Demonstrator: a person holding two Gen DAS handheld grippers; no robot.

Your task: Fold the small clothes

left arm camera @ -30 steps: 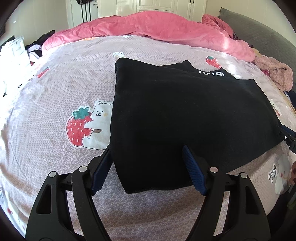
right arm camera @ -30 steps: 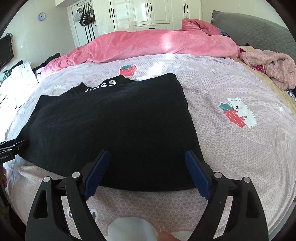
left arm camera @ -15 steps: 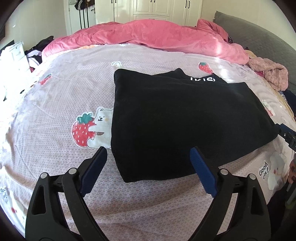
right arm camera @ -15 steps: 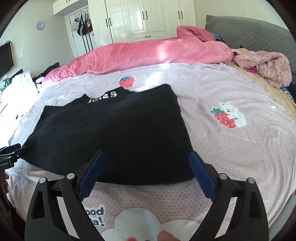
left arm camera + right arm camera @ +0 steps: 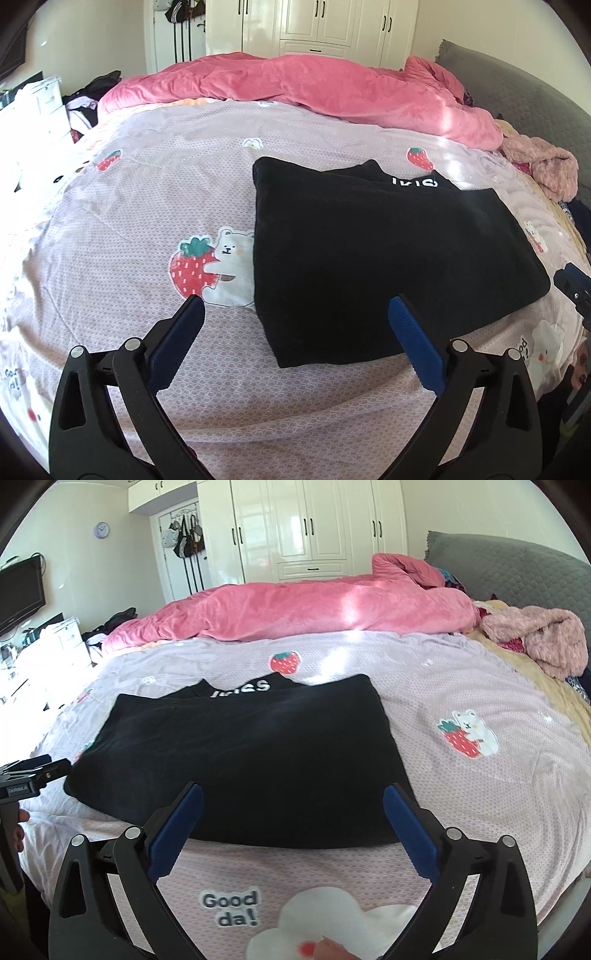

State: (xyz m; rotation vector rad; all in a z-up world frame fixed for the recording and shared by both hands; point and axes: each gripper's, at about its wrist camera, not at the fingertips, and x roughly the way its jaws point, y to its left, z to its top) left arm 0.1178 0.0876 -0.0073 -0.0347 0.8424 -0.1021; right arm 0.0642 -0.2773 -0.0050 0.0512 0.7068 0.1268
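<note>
Looking along both grippers, I see the bed sheet (image 5: pixel 147 192), lilac with strawberry-and-bear prints, filling both views. A pink duvet (image 5: pixel 295 609) is heaped along the sheet's far edge, and a fuzzy pink garment (image 5: pixel 546 642) sits at its far right corner. The black garment (image 5: pixel 388 251) lies folded flat near the sheet's front edge, white lettering showing at its far side. My left gripper (image 5: pixel 295 314) hangs above the sheet's front edge over the garment's near left corner; its jaws have just been opening and stand wide, touching nothing. My right gripper (image 5: pixel 293 794) hangs likewise over the garment's near right edge, jaws just opened wide, clear of the cloth.
</note>
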